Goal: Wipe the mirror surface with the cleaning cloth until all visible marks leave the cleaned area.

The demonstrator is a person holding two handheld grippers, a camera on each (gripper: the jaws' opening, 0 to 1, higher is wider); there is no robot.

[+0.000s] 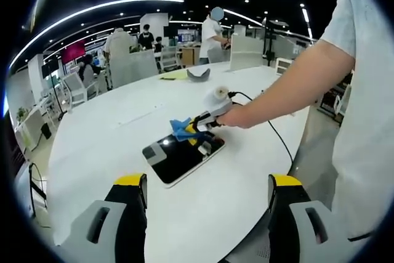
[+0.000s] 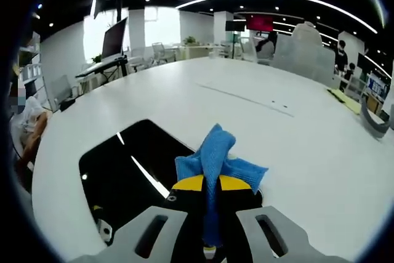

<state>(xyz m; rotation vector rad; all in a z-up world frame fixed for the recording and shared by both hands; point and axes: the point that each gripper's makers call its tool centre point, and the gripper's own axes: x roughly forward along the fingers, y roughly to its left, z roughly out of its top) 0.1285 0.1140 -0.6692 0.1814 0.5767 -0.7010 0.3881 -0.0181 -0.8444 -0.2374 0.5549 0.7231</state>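
Pinched between my right gripper point(image 2: 211, 184) jaws, the cleaning cloth point(image 2: 217, 159) overhangs the mirror point(image 2: 123, 177) for wiping, while my left gripper point(image 1: 208, 183) waits wide apart.

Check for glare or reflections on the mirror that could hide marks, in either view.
Left gripper view: the mirror reads dark with one small bright ceiling-light spot. Right gripper view: the mirror carries a thin white light streak; the blue cloth in the right gripper is sharp.
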